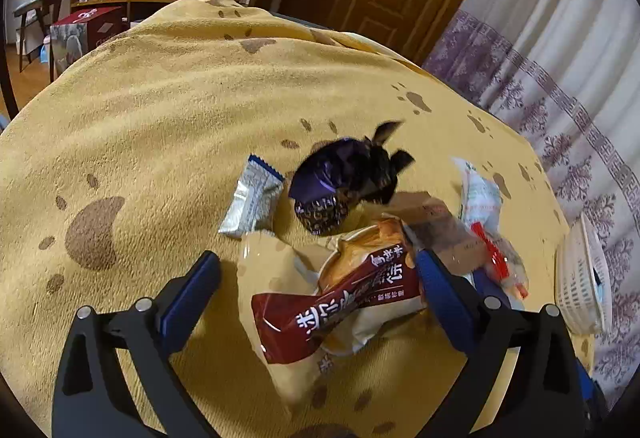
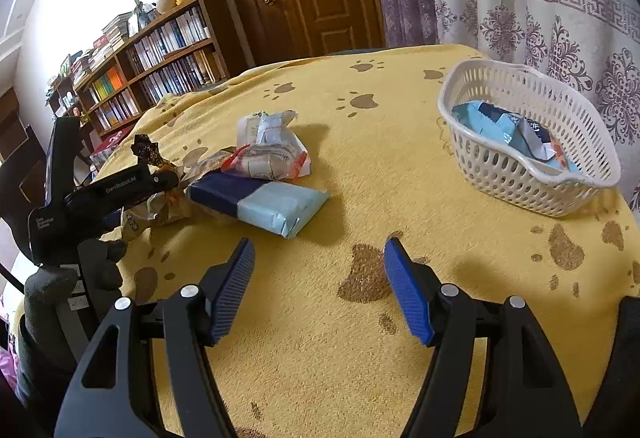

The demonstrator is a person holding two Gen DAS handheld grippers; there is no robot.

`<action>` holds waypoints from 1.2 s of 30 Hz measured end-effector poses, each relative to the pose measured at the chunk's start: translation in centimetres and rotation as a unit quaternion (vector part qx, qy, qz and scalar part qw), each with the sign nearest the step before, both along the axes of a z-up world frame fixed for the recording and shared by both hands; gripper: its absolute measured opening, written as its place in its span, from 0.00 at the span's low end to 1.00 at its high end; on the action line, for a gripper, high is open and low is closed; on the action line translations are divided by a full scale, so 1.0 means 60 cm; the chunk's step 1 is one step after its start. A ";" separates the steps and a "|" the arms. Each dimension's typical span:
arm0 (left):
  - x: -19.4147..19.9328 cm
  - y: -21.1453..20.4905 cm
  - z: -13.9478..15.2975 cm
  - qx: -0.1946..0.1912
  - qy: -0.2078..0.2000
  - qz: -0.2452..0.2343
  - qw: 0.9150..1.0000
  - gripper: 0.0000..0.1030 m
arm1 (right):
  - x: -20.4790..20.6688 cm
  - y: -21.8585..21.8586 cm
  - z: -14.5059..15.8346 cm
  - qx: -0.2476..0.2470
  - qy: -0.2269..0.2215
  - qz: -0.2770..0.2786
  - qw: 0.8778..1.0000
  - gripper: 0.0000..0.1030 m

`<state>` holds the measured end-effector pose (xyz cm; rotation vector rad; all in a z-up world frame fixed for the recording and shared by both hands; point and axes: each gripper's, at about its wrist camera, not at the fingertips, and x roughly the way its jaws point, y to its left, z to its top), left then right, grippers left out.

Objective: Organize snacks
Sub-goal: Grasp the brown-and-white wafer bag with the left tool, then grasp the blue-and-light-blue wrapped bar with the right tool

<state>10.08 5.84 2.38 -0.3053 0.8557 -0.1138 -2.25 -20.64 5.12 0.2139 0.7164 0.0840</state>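
Two views: on the left wrist, the left gripper (image 1: 318, 276) gapes wide around a red-brown snack packet (image 1: 340, 298) mid-worktop, while on the right wrist the right gripper (image 2: 319, 288) hangs half-open and empty, the basket (image 2: 516, 174) near the far right edge.

Left wrist view close over snack pile (image 1: 360, 238); right wrist view farther back (both share pile, basket (image 2: 520, 174)).

My left gripper (image 1: 318, 278) shows black angular arms, round silver screws at the joints and dark blue pads (image 1: 188, 298). My right gripper (image 2: 320, 290) matches it: black frame, silver screws, ribbed bright blue pads (image 2: 234, 290). In the right wrist view the left tool's black body carries small white lettering, and the hand (image 2: 72, 286) below it wears a dark grey glove.
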 end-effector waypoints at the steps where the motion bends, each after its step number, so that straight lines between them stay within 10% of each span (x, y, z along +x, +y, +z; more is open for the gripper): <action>1: -0.005 0.000 0.000 0.001 0.000 -0.003 1.000 0.94 | 0.000 0.000 0.000 0.000 0.000 0.000 1.000 0.67; 17: -0.008 -0.026 -0.009 0.054 -0.002 -0.023 0.998 0.95 | 0.010 0.020 -0.007 -0.008 0.011 0.017 1.000 0.67; 21: -0.015 -0.031 -0.006 0.056 -0.015 -0.039 0.998 0.71 | 0.020 0.028 -0.002 -0.009 0.011 0.029 0.999 0.67; 36: -0.069 -0.002 0.029 0.047 -0.063 -0.009 0.997 0.67 | 0.103 0.072 -0.005 -0.043 0.028 0.093 0.994 0.67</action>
